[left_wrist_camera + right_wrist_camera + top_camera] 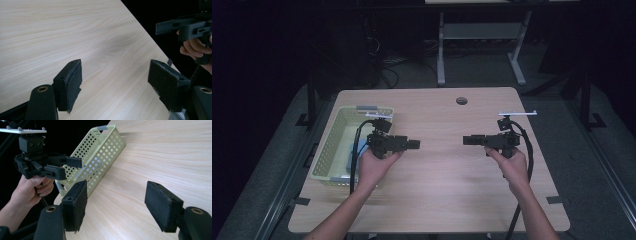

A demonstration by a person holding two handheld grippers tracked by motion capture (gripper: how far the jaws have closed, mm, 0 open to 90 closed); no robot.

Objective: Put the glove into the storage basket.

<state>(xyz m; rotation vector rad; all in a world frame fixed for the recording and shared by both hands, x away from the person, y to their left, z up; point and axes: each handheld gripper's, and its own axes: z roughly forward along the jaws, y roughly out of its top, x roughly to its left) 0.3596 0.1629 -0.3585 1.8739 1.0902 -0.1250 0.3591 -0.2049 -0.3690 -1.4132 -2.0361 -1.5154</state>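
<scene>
Both of my grippers hover over a light wooden table, pointing at each other across a bare gap. The left gripper stands open beside a pale green perforated basket. In its own view the open left gripper has only wood grain between its jaws. The right gripper is open too, out toward the table's right side. Nothing sits between the black pads of the right gripper in its own view, which also catches the left gripper in front of the basket.
The basket stands along the table's left edge with a blue thing inside. A round cable hole lies near the far edge. Beyond the table stand desk legs on a dark floor. The right gripper shows past the table's edge.
</scene>
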